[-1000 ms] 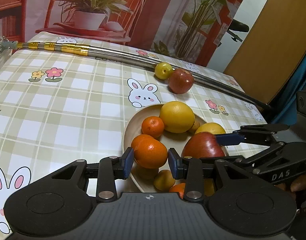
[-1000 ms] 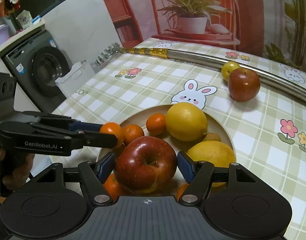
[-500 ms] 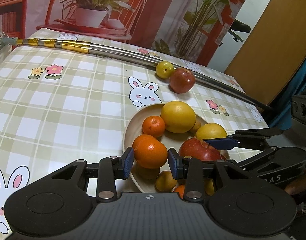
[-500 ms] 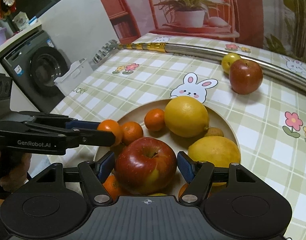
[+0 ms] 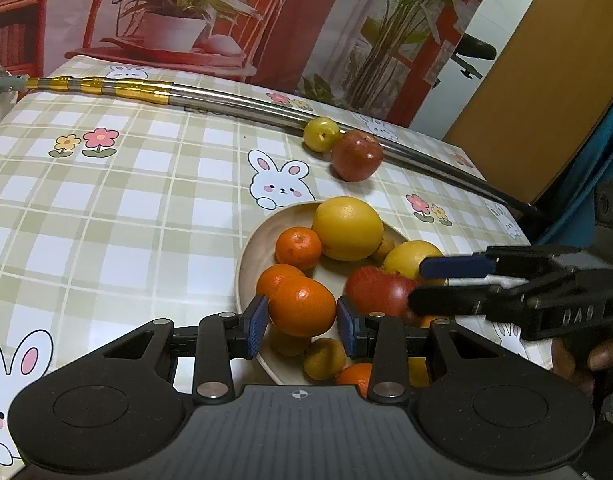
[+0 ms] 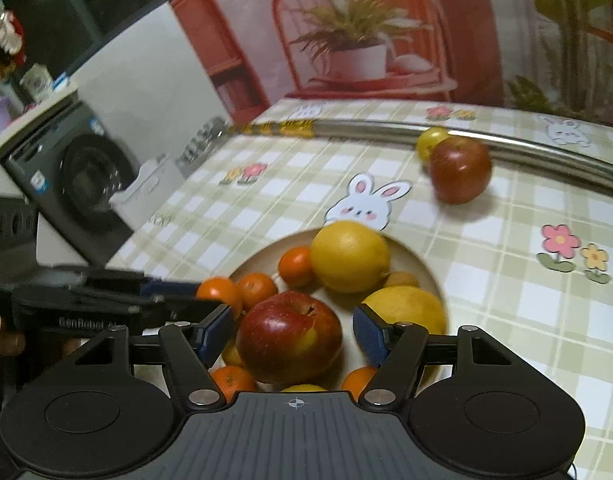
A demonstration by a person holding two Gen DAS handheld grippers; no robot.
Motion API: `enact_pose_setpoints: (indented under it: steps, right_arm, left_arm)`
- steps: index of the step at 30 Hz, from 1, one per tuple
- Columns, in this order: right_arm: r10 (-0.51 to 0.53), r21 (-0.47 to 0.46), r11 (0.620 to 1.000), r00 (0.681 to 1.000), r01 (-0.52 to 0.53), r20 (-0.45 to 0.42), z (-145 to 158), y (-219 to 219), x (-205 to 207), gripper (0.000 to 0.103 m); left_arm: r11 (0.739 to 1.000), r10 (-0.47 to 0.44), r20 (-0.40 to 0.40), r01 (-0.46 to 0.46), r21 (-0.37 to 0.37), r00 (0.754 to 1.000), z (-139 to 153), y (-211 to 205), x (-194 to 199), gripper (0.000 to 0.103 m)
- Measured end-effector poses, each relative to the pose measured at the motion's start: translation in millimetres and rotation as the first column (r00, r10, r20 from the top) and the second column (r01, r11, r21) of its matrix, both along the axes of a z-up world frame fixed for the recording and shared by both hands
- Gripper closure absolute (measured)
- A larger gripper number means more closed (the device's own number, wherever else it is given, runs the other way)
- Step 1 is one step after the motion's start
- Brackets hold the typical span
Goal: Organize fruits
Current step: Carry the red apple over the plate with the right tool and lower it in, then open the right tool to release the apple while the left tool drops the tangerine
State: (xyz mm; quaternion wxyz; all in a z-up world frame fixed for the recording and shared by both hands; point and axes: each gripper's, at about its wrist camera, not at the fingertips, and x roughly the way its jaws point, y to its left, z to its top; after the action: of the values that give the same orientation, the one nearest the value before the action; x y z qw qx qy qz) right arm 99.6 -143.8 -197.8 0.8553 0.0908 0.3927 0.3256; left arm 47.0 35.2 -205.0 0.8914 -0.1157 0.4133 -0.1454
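A tan plate (image 5: 246, 256) on the checked tablecloth holds several tangerines, two big yellow citrus fruits (image 5: 346, 228) and a red apple (image 6: 290, 336). My left gripper (image 5: 302, 324) is shut on a tangerine (image 5: 302, 306) at the plate's near-left edge. My right gripper (image 6: 292, 336) is open. The red apple rests on the piled fruit between its blue pads (image 6: 370, 336), with a small gap on each side. In the left wrist view the right gripper (image 5: 416, 284) reaches in from the right beside the apple (image 5: 378, 292).
A second red apple (image 5: 356, 156) and a small yellow-green fruit (image 5: 321, 134) lie on the cloth beyond the plate, against a long metal pole (image 5: 226, 98). A washing machine (image 6: 86, 180) stands off the table's left side. A hand (image 5: 586, 356) holds the right gripper.
The right gripper has let go of the red apple, which now sits lower on the plate's fruit. The right wrist view is blurred from motion. The left gripper still holds its tangerine.
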Motion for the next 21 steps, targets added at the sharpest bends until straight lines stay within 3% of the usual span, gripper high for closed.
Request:
enact_pose_setpoints:
  steps: [11,21]
  right_arm:
    - [-0.145,0.021,0.989,0.988,0.144,0.054,8.1,-25.3,3.2,0.040]
    - [-0.212,0.033,0.977,0.976,0.211,0.046,2.6,-37.3,4.4,0.040]
  left_arm:
    - [0.998,-0.053,0.001,0.053,0.024,0.999,-0.6,-14.5,-0.5,0.063]
    - [0.997,-0.065,-0.003,0.065,0.042,0.998,-2.3,-17.2,-0.9,0.063]
